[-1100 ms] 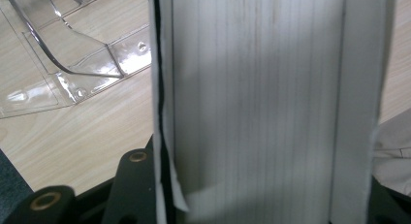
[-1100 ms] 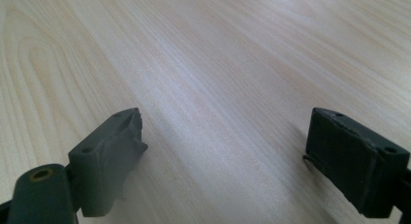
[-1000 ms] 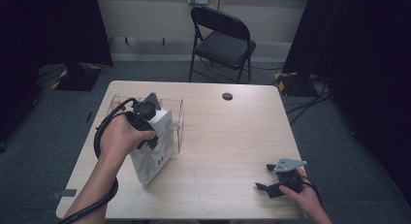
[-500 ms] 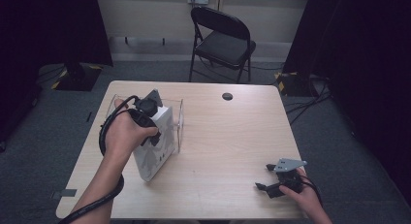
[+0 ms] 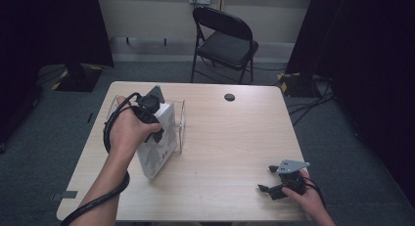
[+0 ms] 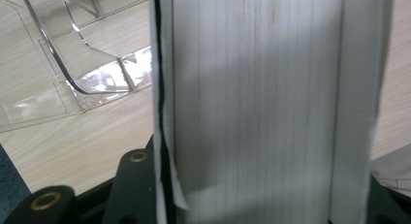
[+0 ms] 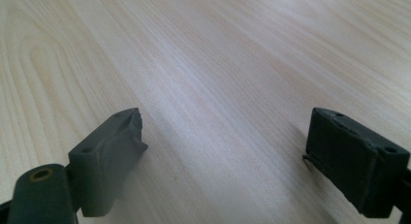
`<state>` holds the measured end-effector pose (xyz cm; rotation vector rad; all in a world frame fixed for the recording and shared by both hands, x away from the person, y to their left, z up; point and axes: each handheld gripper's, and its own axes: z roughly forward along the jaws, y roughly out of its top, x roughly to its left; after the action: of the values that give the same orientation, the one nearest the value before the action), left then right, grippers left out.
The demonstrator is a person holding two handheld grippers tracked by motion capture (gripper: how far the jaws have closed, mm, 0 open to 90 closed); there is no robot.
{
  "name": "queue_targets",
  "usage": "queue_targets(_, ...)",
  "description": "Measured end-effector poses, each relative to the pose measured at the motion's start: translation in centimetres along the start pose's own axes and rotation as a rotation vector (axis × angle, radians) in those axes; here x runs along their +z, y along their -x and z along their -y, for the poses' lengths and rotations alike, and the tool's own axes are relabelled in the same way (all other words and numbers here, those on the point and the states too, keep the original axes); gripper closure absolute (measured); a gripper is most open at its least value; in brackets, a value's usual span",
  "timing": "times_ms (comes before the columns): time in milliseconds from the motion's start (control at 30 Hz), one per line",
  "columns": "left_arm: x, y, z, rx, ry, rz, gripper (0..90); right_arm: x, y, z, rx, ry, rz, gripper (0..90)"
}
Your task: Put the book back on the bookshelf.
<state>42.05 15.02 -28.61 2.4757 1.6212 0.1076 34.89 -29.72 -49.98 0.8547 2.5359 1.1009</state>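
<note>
Legible text: none found in any view.
White box [image 5: 157,147]: faces show no readable print.
Clear plastic holder [image 6: 72,64]: no label or marking legible.
Table [image 5: 235,138]: bare wood grain, no signs.

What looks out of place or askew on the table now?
The white book stands tilted, gripped by the left gripper beside the clear plastic stand. The right gripper rests open on bare wood.
</note>
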Motion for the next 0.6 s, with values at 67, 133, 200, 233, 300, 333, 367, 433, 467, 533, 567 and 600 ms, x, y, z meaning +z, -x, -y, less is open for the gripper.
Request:
queue_targets(67,0.0,0.0,-0.2,-0.001,0.004,-0.005,53.1,0.0,0.0,0.0,0.0,0.0,0.0,12.4)
queue_targets(133,0.0,-0.1,-0.4,0.001,0.013,-0.009,53.0,0.0,0.0,0.0,0.0,0.001,-0.001,12.4)
queue_targets(200,0.0,-0.1,-0.5,-0.007,0.013,-0.01,53.1,0.0,0.0,0.0,0.0,0.001,-0.001,12.4)
queue_targets(233,0.0,-0.1,-0.6,-0.007,0.019,-0.012,53.1,0.0,0.0,0.0,0.0,0.002,-0.001,12.4)
queue_targets(300,0.0,-0.2,-0.7,-0.009,0.009,-0.011,53.0,0.0,0.0,0.0,0.001,0.0,0.0,12.4)
queue_targets(333,0.1,-0.2,-0.8,-0.003,0.02,-0.014,53.0,0.0,0.0,0.0,0.0,0.0,-0.001,12.4)
queue_targets(367,0.1,-0.2,-0.8,-0.007,0.019,-0.011,53.1,0.0,0.0,0.0,0.001,0.001,-0.001,12.4)
queue_targets(433,0.1,-0.1,-1.0,-0.016,0.008,-0.017,53.1,0.0,0.0,0.0,0.001,0.001,-0.001,12.4)
queue_targets(467,0.2,-0.2,-1.1,-0.005,0.019,-0.017,53.0,0.0,0.0,0.0,0.001,0.0,0.0,12.4)
queue_targets(533,0.2,-0.1,-1.2,-0.024,0.012,-0.014,53.0,0.0,0.0,0.0,0.001,0.002,-0.001,12.4)
queue_targets(567,0.2,-0.1,-1.2,-0.023,0.01,-0.012,53.1,0.0,0.0,0.0,-0.002,0.0,-0.001,12.4)
queue_targets(600,0.3,-0.4,-1.4,0.03,0.019,-0.016,53.0,0.0,0.0,0.0,-0.002,-0.001,-0.001,12.4)
